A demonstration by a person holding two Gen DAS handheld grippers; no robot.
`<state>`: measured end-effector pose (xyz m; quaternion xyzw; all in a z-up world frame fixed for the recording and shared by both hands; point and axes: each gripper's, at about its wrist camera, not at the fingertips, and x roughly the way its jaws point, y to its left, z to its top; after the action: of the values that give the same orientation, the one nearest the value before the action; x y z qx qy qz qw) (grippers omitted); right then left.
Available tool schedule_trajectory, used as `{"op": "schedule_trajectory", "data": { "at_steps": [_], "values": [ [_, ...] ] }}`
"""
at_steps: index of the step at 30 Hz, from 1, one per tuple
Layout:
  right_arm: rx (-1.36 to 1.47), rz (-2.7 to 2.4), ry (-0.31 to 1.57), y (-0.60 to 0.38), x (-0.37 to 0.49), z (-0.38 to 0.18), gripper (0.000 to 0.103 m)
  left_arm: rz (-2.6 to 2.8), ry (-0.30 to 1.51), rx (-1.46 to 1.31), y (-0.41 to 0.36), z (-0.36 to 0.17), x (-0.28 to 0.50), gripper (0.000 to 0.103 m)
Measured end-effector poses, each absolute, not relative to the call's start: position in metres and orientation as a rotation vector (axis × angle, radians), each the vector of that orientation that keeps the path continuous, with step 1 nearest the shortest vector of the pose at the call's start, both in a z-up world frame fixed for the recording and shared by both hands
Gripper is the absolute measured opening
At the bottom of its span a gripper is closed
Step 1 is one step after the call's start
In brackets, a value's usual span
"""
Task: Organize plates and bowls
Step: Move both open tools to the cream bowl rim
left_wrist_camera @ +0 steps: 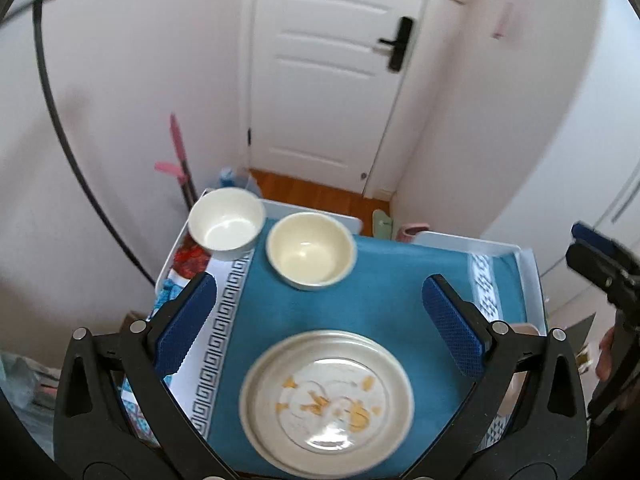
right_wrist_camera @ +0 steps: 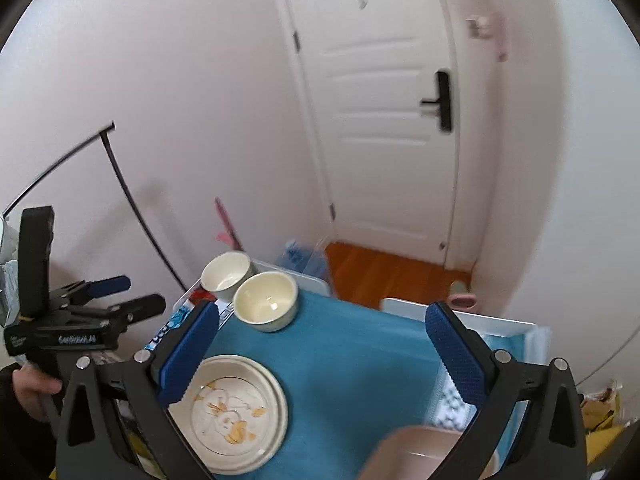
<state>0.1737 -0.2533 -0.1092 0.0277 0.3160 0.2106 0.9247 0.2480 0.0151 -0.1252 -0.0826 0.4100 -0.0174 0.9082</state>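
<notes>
A: where's everything relative to the plate (left_wrist_camera: 326, 400)?

B: it sits on the blue cloth (left_wrist_camera: 380, 288) on the table. Cream bowl (left_wrist_camera: 311, 255) beyond it, white bowl (left_wrist_camera: 226, 223) just left of that one. Left tool (left_wrist_camera: 320, 324) hovers spread wide over the plate, holding nothing. Right tool (right_wrist_camera: 324, 356) is spread too, plate under its left finger.

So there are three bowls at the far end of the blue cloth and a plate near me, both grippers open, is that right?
Not quite: the left wrist view shows two bowls, a white bowl and a cream bowl. The plate sits nearer on the blue cloth, and the left gripper and right gripper are open.
</notes>
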Motion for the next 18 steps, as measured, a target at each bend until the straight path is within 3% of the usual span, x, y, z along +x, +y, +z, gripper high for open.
{"op": "schedule_trajectory", "data": {
  "at_steps": [8,12,13,16,18],
  "values": [
    [0.138,0.422,0.923,-0.176,0.278,-0.171,0.103,-0.077,1.023,-0.311,0.072,-0.203,0.317,0.099],
    [0.150,0.359,1.087,-0.145,0.323,-0.226,0.100,-0.128,1.110,-0.349,0.077,-0.255,0.351,0.076],
    [0.168,0.359,1.111,-0.142,0.329,-0.238,0.093,-0.139,1.133,-0.354,0.077,-0.265,0.359,0.067],
    [0.193,0.353,1.186,-0.128,0.343,-0.274,0.066,-0.170,1.170,-0.344,0.074,-0.285,0.373,0.054],
    [0.207,0.347,1.217,-0.121,0.347,-0.290,0.058,-0.174,1.171,-0.314,0.069,-0.294,0.380,0.046]
  ]
}}
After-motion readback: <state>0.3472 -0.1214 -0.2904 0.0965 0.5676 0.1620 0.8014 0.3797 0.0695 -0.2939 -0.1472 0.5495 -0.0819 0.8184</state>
